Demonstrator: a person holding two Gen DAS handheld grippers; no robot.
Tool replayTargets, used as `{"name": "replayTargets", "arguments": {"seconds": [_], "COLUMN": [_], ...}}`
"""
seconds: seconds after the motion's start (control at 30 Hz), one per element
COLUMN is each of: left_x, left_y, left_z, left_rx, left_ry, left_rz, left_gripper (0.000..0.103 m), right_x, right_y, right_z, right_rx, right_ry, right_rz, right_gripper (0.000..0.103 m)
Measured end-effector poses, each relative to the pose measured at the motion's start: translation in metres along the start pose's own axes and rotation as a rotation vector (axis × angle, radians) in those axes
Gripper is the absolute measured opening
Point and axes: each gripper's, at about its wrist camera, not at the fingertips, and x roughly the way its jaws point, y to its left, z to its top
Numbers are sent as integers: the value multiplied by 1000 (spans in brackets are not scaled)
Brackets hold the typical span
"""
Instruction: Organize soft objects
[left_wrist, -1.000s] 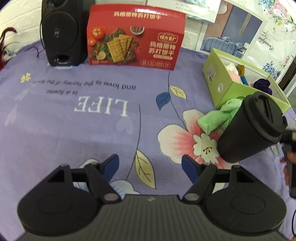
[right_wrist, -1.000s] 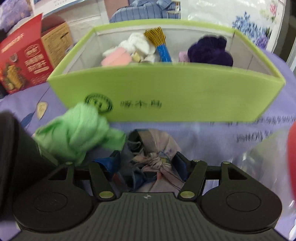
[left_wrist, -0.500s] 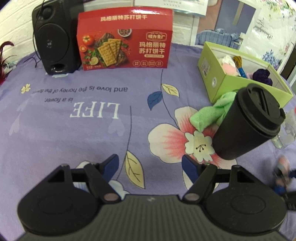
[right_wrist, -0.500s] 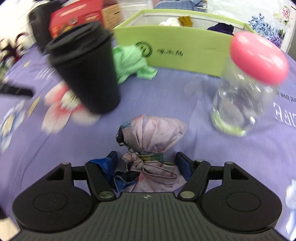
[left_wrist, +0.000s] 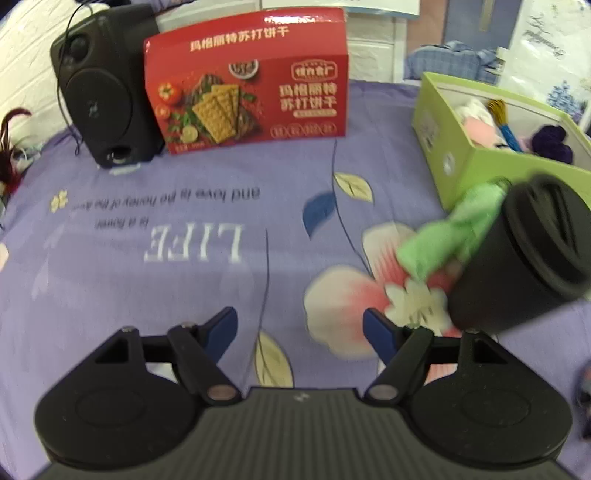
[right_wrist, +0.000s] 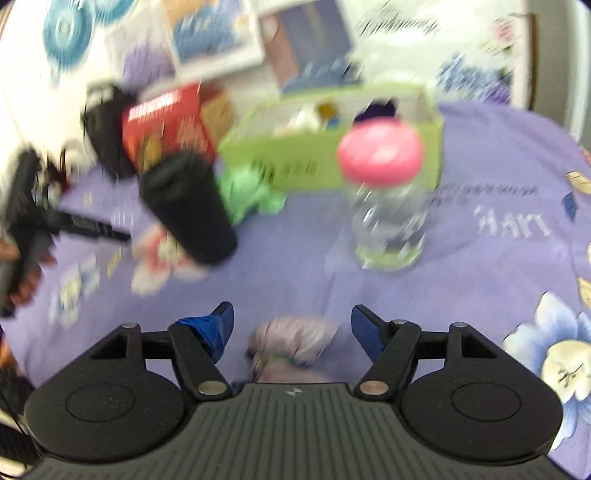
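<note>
Soft objects outside the green box (left_wrist: 476, 173): one green cloth (left_wrist: 439, 240), one knotted bundle (right_wrist: 291, 339).

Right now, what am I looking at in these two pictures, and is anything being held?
There is no robot: a person carries a hand-held gripper in each hand, each with a wide-angle camera looking along its two blue-tipped fingers. One picture is from the left hand-held gripper, open and empty. The other is from the right hand-held gripper, whose jaws have just been opening; a knotted pale cloth bundle lies between them, not pinched. On the purple flowered tablecloth are a black lidded cup, a crumpled green cloth, a green box holding soft things, a clear jar with a pink lid, a red cracker box and a black speaker.
</note>
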Motion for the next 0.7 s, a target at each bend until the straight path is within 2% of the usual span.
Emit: {"name": "replayTargets", "arguments": {"seconds": [0.13, 0.27, 0.43, 0.53, 0.7], "left_x": [19, 39, 60, 70, 74], "left_y": [-9, -18, -38, -60, -82], "left_z": [39, 85, 126, 142, 154], "left_rx": [63, 136, 219, 299, 428], "left_ry": [-14, -27, 13, 43, 32], "left_rz": [24, -35, -247, -324, -308], "left_gripper": [76, 76, 76, 76, 75], "right_x": [-9, -20, -17, -12, -3], "right_y": [-22, -56, -97, -116, -130], "right_z": [-1, -2, 5, 7, 9], "right_rx": [38, 72, 129, 158, 137], "right_ry": [-38, -48, -43, -51, -43], "right_rz": [-39, -107, -218, -250, -277], "right_gripper": [56, 56, 57, 57, 57]}}
